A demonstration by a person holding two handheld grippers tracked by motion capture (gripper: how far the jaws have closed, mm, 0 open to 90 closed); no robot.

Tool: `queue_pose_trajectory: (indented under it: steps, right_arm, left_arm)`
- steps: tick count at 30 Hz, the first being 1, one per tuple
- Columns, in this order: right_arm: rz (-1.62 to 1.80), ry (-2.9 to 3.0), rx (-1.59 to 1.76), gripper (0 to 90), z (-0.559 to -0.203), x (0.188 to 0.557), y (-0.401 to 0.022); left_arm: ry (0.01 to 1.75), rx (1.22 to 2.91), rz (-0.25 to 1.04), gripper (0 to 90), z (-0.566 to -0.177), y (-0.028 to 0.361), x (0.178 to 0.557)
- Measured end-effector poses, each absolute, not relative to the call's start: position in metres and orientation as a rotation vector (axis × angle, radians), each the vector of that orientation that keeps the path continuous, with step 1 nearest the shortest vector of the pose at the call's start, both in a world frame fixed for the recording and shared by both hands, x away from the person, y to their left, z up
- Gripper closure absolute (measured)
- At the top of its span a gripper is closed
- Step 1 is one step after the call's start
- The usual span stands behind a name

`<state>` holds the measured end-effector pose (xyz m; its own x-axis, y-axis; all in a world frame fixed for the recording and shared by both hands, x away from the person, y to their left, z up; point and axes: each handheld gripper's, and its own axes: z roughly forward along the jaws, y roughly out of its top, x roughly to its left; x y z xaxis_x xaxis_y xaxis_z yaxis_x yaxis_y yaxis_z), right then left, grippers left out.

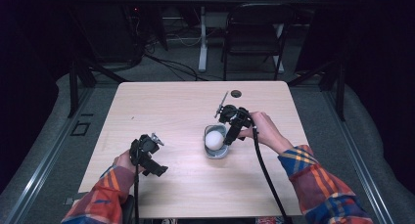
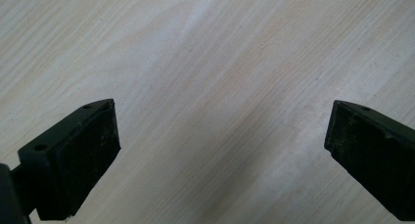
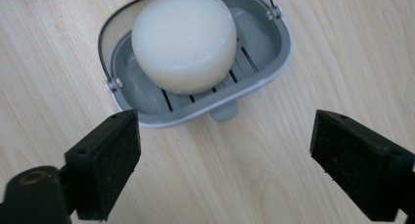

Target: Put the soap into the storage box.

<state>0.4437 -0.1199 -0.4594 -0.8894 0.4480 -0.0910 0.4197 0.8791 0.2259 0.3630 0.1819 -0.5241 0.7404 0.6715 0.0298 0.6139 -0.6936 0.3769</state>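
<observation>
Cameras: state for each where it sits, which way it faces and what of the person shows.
High view: above the person's side, looking forward and down on the pale wooden table; both plaid-sleeved forearms show.
Left gripper view: on the left gripper, facing bare tabletop past open jaws.
Right gripper view: on the right gripper, facing the round white soap bar in the grey slotted soap dish.
Shared: high and right gripper views show soap and dish.

Both grippers, left gripper [image 1: 157,169] and right gripper [image 1: 228,139], hold their jaws apart, gripping nothing.
</observation>
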Motion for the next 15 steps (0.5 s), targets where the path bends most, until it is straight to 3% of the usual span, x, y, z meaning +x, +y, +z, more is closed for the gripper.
queue_pose_trajectory:
  steps: [15]
  right_arm:
    - [0.257,2.859,0.766,5.1,-0.462,0.425,-0.176]
  left_arm:
    - [0.978,2.604,0.243,0.0,-0.523,0.181,0.363]
